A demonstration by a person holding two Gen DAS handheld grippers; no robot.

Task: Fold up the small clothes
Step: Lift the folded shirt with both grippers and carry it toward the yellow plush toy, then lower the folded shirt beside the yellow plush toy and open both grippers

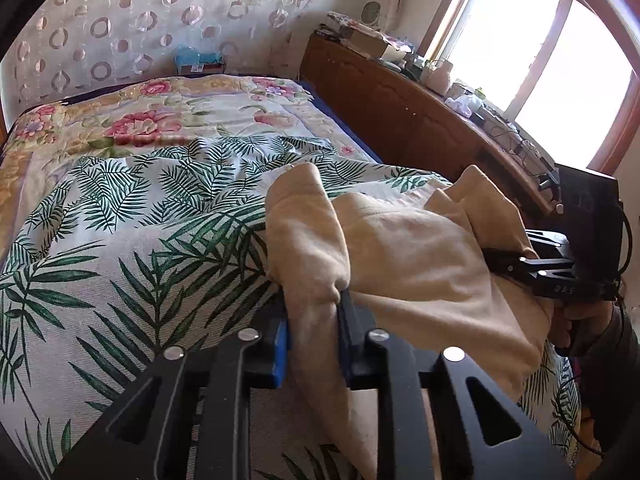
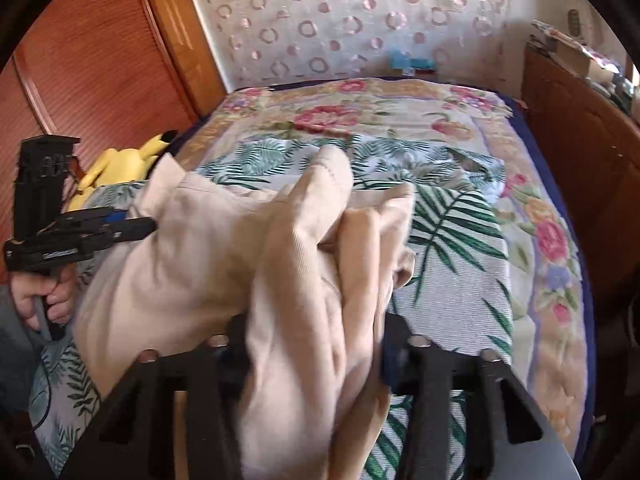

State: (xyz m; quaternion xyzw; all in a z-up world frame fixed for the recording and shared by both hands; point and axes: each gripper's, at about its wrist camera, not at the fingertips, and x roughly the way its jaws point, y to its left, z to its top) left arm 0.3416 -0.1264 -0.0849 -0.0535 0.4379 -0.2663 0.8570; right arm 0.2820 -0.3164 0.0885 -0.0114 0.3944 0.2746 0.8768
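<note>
the left gripper [image 1: 314, 308] and right gripper [image 2: 316, 344] each pinch a bunched end of the soft beige cotton garment [image 1: 420, 252] in their jaws, stretched between them above the palm-leaf-print bedspread [image 1: 140, 220].

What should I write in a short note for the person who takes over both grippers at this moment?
Left gripper: shut on a bunched edge of the beige garment.
Right gripper: shut on a thick bundle of the same garment, at its other side.
The garment hangs between the two grippers, above the palm-leaf cloth on the bed.
Done: garment picked up at two places.
Left: no tidy fold shows yet. Probably spread it flat on the cloth, then fold.
</note>
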